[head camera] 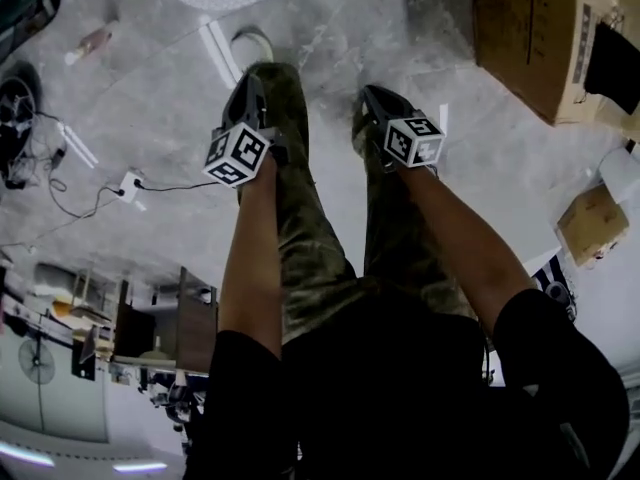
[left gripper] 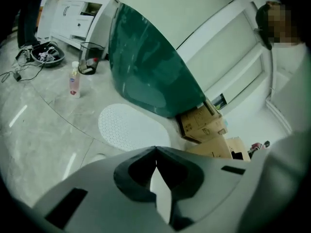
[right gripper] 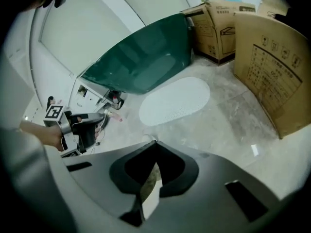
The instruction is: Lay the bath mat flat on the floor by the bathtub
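Left gripper [left gripper: 156, 152]: jaws together, nothing between them. Right gripper [right gripper: 154, 144]: same, empty. Bath mat [right gripper: 176, 101] lies flat on the floor, 1 long edge just beside the green bathtub [right gripper: 141, 62]; placement looks done. Risks for you: your shoe [head camera: 252, 43] stands near the mat's edge, so 1 careless step could scuff or fold it. If it needs a nudge, part the jaws first; shut tips would only drag it.

Black short-sleeved top [head camera: 400, 388] — olive camouflage trousers [head camera: 310, 258].
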A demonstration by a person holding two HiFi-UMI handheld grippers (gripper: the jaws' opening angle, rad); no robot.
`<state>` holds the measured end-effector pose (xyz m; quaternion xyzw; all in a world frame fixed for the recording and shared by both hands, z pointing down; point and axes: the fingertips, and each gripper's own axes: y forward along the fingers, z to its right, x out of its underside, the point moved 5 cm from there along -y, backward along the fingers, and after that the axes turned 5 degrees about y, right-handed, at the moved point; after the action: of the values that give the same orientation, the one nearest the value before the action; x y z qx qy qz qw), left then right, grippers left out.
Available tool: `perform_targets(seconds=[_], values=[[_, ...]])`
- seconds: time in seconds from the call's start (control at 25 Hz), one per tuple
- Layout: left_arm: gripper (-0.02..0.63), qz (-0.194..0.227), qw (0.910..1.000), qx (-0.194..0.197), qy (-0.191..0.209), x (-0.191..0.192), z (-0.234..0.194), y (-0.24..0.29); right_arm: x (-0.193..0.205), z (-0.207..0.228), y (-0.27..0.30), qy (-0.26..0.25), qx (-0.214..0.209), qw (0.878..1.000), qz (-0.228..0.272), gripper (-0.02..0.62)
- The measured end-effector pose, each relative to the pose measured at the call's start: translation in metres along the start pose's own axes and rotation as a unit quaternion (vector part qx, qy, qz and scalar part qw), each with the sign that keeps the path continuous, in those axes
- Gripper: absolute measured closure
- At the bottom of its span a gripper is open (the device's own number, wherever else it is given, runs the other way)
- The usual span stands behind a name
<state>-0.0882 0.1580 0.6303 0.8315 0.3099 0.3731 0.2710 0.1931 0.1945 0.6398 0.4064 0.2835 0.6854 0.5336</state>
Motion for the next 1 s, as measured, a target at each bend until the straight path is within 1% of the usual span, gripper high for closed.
perform_targets(seconds=[0.12,0.16,0.24,0.32,0.36,0.44,0.52,0.56,0.6,0.68,0.72,0.76,0.84,0.92,1.0], values=[[0.586,-0.032,0.9989,0.024,0.023,-0.006,0.021,-0.022,-0.004,-0.005,-0.024,-0.023,-0.002,0.999,-0.033,0.574],[0.586,-0.046,0.9979,0.031,0.035,-0.008,0.028,-0.029,-0.008,-0.007,-0.032,-0.023,-0.002,0.999,-0.041,0.574],[0.586,-0.071,0.9952,0.042,0.053,-0.013,0.042,-0.044,-0.02,-0.009,-0.045,0.009,-0.001,0.999,-0.05,0.574],[0.586,-0.088,0.9935,0.043,0.058,-0.023,0.051,-0.062,-0.037,-0.016,-0.061,0.048,0.008,0.998,-0.046,0.574],[0.586,-0.096,0.9929,0.041,0.058,-0.03,0.055,-0.073,-0.047,-0.023,-0.071,0.057,0.013,0.997,-0.041,0.574],[0.586,-0.111,0.9911,0.043,0.06,-0.046,0.066,-0.095,-0.072,-0.042,-0.093,0.051,0.018,0.998,-0.031,0.574],[0.586,-0.12,0.9882,0.057,0.075,-0.07,0.075,-0.118,-0.101,-0.063,-0.117,0.036,0.019,0.999,-0.012,0.574],[0.586,-0.12,0.987,0.063,0.086,-0.087,0.077,-0.129,-0.116,-0.072,-0.128,0.041,0.022,0.999,0.005,0.574],[0.586,-0.115,0.9866,0.067,0.094,-0.106,0.078,-0.139,-0.131,-0.077,-0.139,0.058,0.026,0.998,0.026,0.574],[0.586,-0.097,0.9877,0.074,0.097,-0.147,0.081,-0.147,-0.164,-0.078,-0.16,0.1,0.041,0.992,0.065,0.574],[0.586,-0.088,0.9885,0.078,0.095,-0.167,0.084,-0.147,-0.18,-0.078,-0.169,0.107,0.049,0.99,0.075,0.574],[0.586,-0.081,0.9887,0.084,0.094,-0.186,0.087,-0.148,-0.194,-0.081,-0.179,0.101,0.056,0.99,0.078,0.574],[0.586,-0.075,0.9875,0.098,0.099,-0.219,0.094,-0.157,-0.213,-0.099,-0.201,0.065,0.066,0.993,0.07,0.574],[0.586,-0.069,0.984,0.112,0.12,-0.25,0.105,-0.17,-0.232,-0.124,-0.225,0.018,0.067,0.996,0.063,0.574],[0.586,-0.054,0.9802,0.127,0.142,-0.281,0.127,-0.181,-0.26,-0.144,-0.249,-0.019,0.064,0.995,0.071,0.574]])
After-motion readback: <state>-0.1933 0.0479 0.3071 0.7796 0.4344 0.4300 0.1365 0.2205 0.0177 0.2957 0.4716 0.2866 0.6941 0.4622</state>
